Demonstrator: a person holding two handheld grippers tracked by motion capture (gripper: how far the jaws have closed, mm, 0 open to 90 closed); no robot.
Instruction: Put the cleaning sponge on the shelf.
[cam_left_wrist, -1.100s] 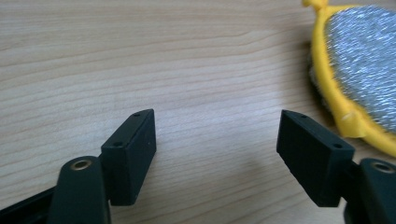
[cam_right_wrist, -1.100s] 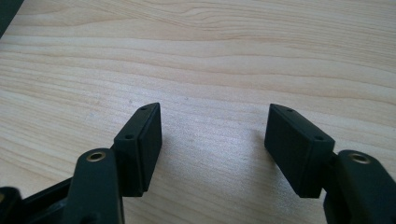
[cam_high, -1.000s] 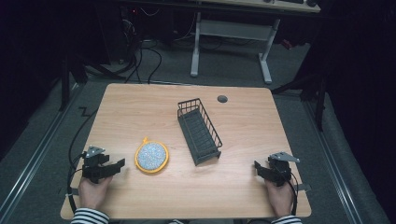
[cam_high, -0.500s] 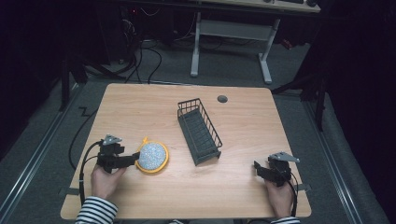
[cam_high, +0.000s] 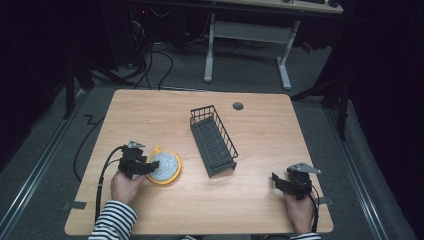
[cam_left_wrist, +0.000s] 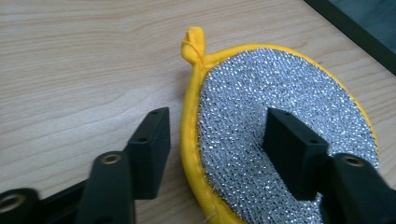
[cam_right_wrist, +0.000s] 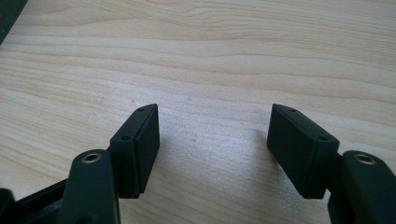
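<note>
You are straddling the yellow-rimmed scouring pad (cam_left_wrist: 280, 126), at eight o'clock on the table (cam_high: 260, 205), with your left gripper (cam_left_wrist: 217, 140) spread wide. Closing comes next, probably. Your right gripper (cam_right_wrist: 215, 140) is resting released at four o'clock.

A round scouring pad (cam_high: 165, 167), silver mesh with a yellow rim and small loop, lies flat on the wooden surface (cam_high: 260, 130), left of an empty black wire basket (cam_high: 212, 141) standing upright mid-surface.

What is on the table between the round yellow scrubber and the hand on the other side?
The black wire basket stands between the scrubber and the right gripper, seen in the high view.
</note>
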